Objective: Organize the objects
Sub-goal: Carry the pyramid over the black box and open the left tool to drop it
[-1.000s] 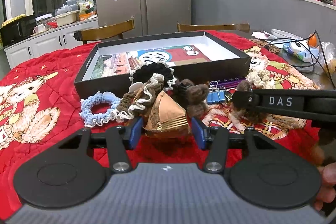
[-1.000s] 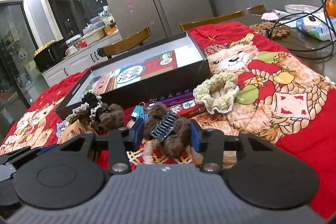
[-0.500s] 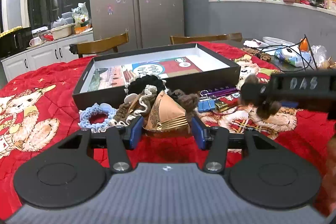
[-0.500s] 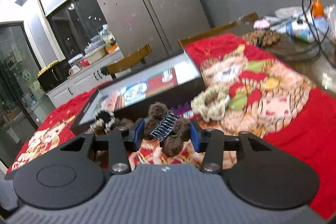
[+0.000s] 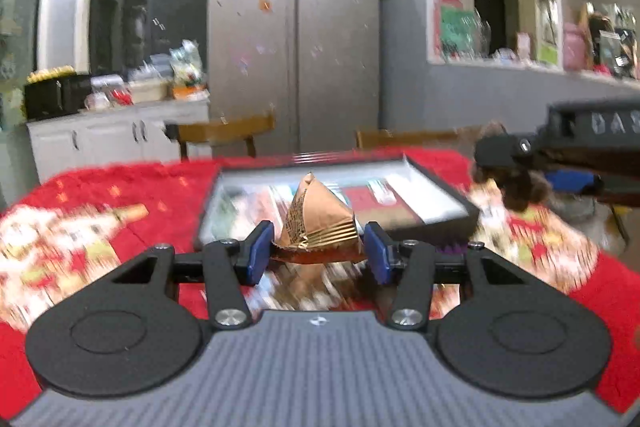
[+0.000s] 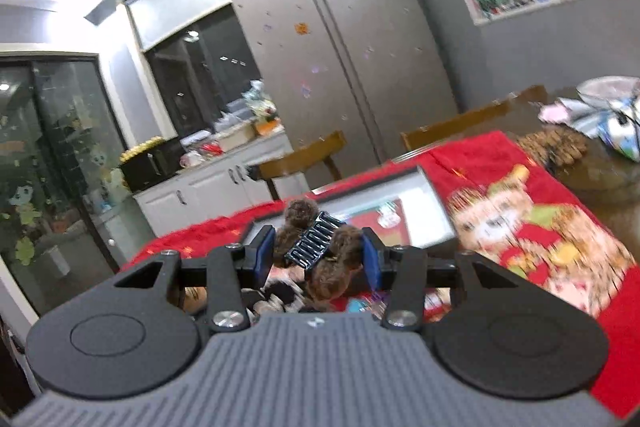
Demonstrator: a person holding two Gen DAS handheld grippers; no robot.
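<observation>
I had my left gripper closed on a brown-and-gold pyramid-shaped packet, the blue pads pinching its wide lower edge, and it hung clear above the red bear-print cloth on the desk. Ahead of it, in the left wrist view, lay the shallow black box, open at the top, with a printed sheet covering part of its floor. I could see nothing else inside it, though the blur hid much.

My right gripper was closed as well, on a fuzzy brown hair clip with a dark ribbed band across its middle. It too was lifted off the cloth, with the box's far corner showing beyond it. In the left view that gripper came in from the right, level with the box's right side.

I judged the job to be at an early stage: two items were picked up and on their way, neither yet set down in the box. Under the right gripper a smeared huddle of small things lay on the cloth, waiting to be sorted.
</observation>
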